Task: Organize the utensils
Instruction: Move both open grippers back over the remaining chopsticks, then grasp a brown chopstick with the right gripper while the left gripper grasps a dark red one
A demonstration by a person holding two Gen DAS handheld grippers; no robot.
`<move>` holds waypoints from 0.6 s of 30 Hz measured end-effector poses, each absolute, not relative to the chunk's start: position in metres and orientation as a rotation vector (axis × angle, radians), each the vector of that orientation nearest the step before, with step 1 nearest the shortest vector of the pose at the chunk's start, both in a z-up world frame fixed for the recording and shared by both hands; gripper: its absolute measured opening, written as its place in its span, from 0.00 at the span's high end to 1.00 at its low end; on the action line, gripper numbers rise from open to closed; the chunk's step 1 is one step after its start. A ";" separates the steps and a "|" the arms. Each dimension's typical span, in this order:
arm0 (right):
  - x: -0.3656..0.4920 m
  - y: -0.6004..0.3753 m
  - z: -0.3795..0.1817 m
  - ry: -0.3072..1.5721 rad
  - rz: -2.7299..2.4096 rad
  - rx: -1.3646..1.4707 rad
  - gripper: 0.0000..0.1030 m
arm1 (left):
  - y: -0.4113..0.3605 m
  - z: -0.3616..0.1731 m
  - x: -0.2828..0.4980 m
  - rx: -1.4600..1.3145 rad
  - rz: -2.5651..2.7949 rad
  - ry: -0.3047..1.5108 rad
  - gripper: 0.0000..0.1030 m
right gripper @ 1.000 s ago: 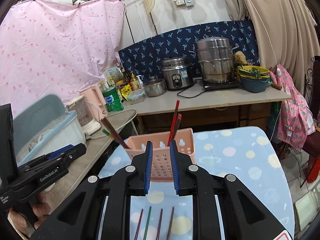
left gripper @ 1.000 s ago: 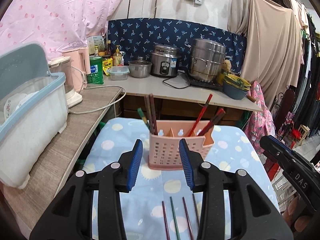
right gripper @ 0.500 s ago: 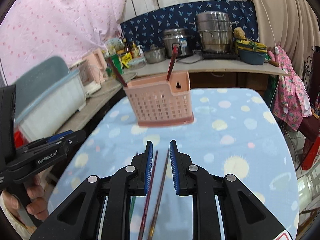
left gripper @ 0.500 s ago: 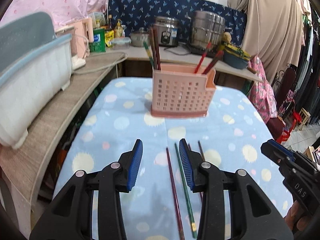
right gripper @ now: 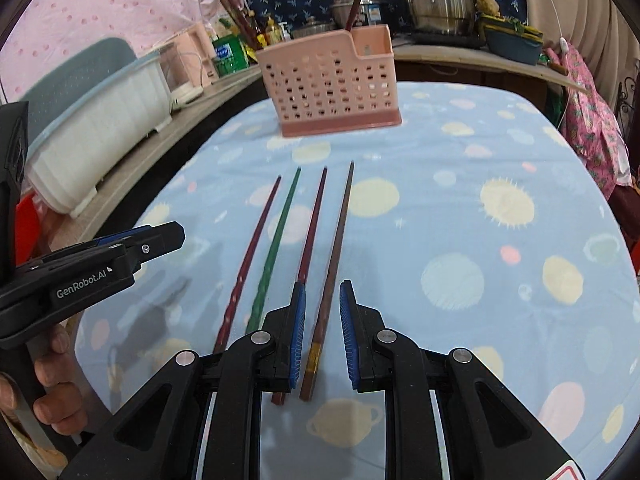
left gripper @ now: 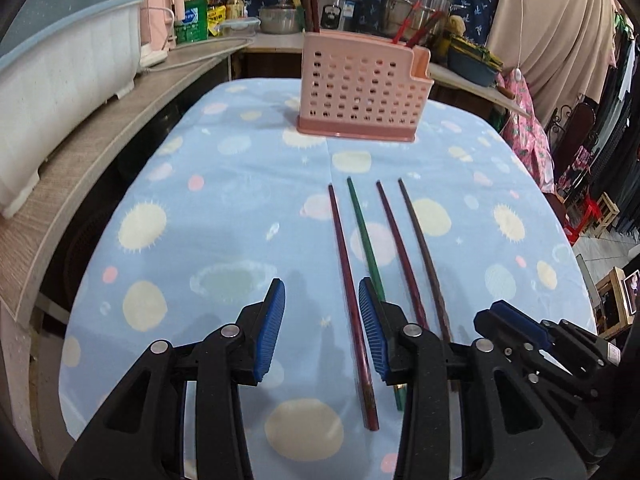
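Note:
Several chopsticks lie side by side on the blue dotted cloth: a maroon one (left gripper: 348,276), a green one (left gripper: 366,236), a dark red one (left gripper: 398,248) and a brown one (left gripper: 422,248). A pink perforated utensil holder (left gripper: 362,88) stands beyond them with several chopsticks in it. My left gripper (left gripper: 322,328) is open, low over the cloth, with the maroon chopstick between its fingers. My right gripper (right gripper: 322,332) is open, astride the brown chopstick (right gripper: 334,256). The holder (right gripper: 332,84) stands ahead in the right wrist view.
A white and blue dish bin (left gripper: 60,80) sits on the wooden counter (left gripper: 80,160) at the left. Pots, a rice cooker and bottles stand on the far counter (left gripper: 280,38). The cloth-covered table drops off at the right edge (left gripper: 560,240).
Both grippers have come down from holder height to just above the cloth and drawn back, so the lying chopsticks now sit between their fingers. The right gripper's gap has widened slightly.

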State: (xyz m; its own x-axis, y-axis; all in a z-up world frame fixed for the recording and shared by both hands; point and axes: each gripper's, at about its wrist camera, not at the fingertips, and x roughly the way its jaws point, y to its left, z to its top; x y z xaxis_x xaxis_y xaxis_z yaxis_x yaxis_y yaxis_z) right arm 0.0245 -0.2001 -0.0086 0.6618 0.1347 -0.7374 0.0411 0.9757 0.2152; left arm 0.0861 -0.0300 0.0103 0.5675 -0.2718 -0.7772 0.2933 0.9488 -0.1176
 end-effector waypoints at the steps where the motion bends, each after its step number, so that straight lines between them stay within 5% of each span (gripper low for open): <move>1: 0.024 -0.198 -0.012 0.856 0.052 0.218 0.82 | -0.030 0.006 0.084 0.027 -0.333 0.920 0.64; 18: 0.024 -0.186 -0.042 0.924 0.055 0.185 0.82 | -0.038 -0.017 0.069 0.060 -0.363 0.976 0.55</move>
State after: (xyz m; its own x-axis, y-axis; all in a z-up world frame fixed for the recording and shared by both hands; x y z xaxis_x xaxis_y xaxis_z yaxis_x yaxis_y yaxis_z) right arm 0.0236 -0.1857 -0.0416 0.6027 0.1264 -0.7879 0.0323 0.9827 0.1823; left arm 0.0685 -0.0379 -0.0169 0.5050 -0.2737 -0.8186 0.3273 0.9383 -0.1118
